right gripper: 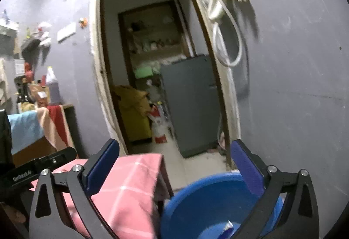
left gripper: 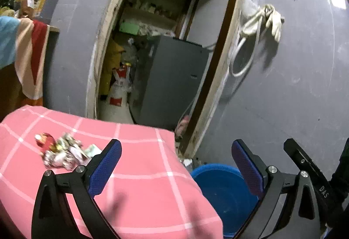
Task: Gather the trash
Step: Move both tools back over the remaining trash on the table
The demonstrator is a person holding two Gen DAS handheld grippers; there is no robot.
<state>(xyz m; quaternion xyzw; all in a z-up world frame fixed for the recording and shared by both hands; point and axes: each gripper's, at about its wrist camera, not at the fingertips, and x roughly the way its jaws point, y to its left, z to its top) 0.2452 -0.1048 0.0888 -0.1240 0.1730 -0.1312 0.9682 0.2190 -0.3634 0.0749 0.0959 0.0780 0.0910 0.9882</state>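
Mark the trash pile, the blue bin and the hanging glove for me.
trash pile (left gripper: 63, 150), left wrist view, middle of the crumpled wrappers on the pink cloth.
blue bin (right gripper: 196, 202), right wrist view, bare inner wall.
hanging glove (left gripper: 275, 23), left wrist view, on its fingers.

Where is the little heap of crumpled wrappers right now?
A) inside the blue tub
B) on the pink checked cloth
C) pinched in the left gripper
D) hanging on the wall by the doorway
B: the wrappers lie loose on the pink checked cloth, to the left of the open left gripper, while the blue tub sits beyond the cloth's right edge.
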